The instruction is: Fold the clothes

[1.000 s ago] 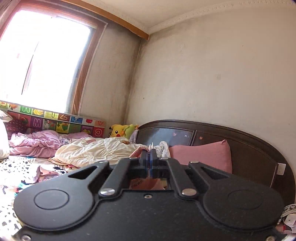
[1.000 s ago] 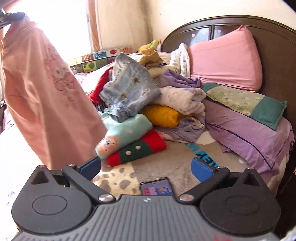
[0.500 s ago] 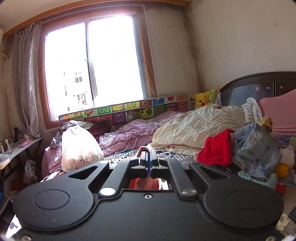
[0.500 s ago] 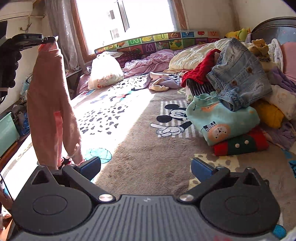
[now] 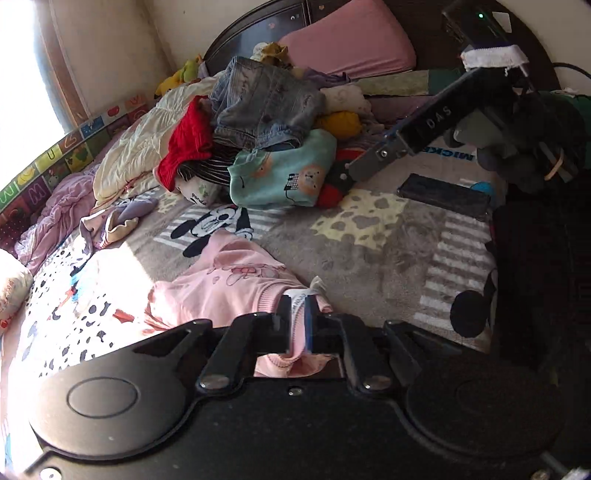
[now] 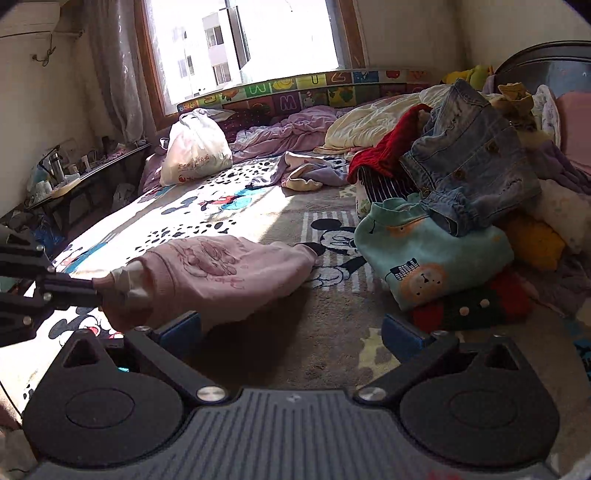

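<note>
The left gripper (image 5: 297,308) pinched the pink sweatshirt's (image 5: 229,284) collar, its jaws just easing apart; the right gripper (image 6: 291,328) gaped empty beside it.

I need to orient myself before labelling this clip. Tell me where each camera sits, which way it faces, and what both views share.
Left wrist: on the left gripper, low over the bed, facing the headboard; its jaws, just eased apart, still hold the pink top; the right gripper shows at upper right.
Right wrist: on the right gripper, open and empty, facing the window; the left gripper enters at left.
Shared: pink top, clothes pile, Mickey blanket.
</note>
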Action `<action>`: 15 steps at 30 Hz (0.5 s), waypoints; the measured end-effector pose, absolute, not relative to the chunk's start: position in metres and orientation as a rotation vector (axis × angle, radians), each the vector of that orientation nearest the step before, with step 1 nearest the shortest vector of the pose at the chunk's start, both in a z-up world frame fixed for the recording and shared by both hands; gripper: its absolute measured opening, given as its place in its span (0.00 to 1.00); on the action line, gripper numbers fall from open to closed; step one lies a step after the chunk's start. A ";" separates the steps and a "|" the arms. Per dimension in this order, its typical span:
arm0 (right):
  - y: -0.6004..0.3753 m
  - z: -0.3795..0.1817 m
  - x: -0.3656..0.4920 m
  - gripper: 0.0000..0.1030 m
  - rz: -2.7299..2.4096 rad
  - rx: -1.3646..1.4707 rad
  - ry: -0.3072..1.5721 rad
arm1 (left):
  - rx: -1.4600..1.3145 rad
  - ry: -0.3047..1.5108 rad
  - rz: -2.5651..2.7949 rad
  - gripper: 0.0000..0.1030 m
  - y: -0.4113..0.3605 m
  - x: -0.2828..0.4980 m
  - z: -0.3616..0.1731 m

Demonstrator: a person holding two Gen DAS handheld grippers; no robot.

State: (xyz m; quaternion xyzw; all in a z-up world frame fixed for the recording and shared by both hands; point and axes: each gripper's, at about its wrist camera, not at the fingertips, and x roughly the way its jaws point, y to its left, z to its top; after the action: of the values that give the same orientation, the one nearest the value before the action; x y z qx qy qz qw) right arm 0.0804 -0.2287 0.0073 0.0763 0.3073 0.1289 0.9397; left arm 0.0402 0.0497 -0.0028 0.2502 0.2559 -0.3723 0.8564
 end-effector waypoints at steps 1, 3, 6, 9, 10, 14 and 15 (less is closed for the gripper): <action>-0.228 0.004 0.081 1.00 0.254 0.136 0.632 | 0.468 0.557 -0.772 0.12 0.056 0.035 -0.011; -0.224 -0.001 0.081 1.00 0.238 0.086 0.630 | 0.338 0.577 -0.719 0.20 0.069 0.028 -0.020; -0.212 -0.005 0.080 1.00 0.320 0.016 0.616 | 0.119 0.605 -0.542 0.29 0.088 0.035 -0.029; -0.186 -0.009 0.091 0.97 0.415 -0.065 0.640 | -0.141 0.651 -0.380 0.38 0.112 0.049 -0.042; -0.177 -0.011 0.096 0.95 0.436 -0.082 0.655 | -0.197 0.663 -0.344 0.44 0.117 0.052 -0.047; -0.139 -0.020 0.124 0.79 0.518 -0.103 0.719 | -0.398 0.726 -0.216 0.44 0.134 0.073 -0.069; -0.128 -0.022 0.130 0.77 0.535 -0.108 0.728 | -0.440 0.736 -0.195 0.44 0.138 0.078 -0.074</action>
State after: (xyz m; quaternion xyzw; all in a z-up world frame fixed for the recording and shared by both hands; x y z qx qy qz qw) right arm 0.1299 -0.1280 -0.0218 -0.0521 0.3516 0.2582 0.8983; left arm 0.0784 0.1381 -0.0740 -0.2128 0.3561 -0.0946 0.9050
